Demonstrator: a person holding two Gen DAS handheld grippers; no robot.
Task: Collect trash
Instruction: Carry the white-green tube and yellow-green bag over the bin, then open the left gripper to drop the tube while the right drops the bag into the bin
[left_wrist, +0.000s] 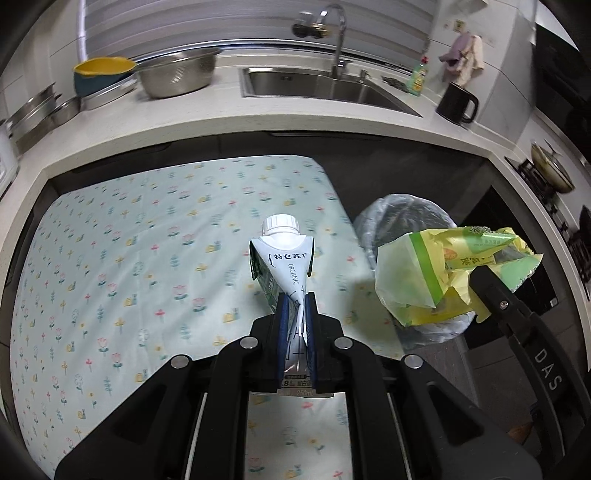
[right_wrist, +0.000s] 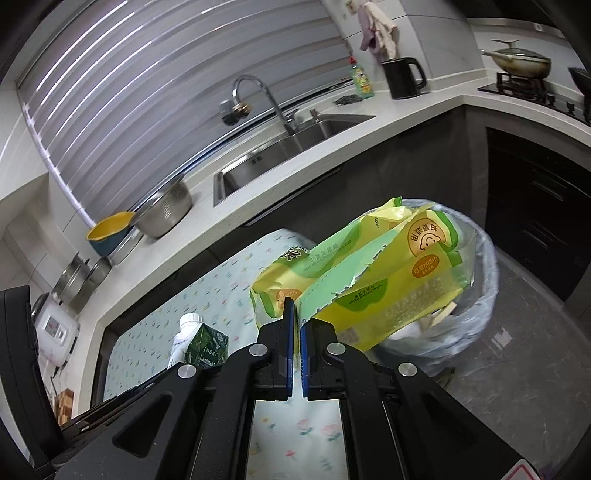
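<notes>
Left gripper (left_wrist: 297, 308) pinching crushed white-and-green milk carton (left_wrist: 286, 258); right gripper (right_wrist: 295, 314) clamped on torn yellow-green tissue wrapper (right_wrist: 373, 273) above bag-lined bin (right_wrist: 476, 295).

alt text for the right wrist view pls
The right gripper is shut on a torn yellow-green tissue wrapper, held above a plastic-lined trash bin. Left of it, a capped milk carton sits over the floral tablecloth.

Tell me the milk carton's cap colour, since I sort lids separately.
White. The cap tops the milk carton held by the left gripper; the left wrist view shows it best.
</notes>
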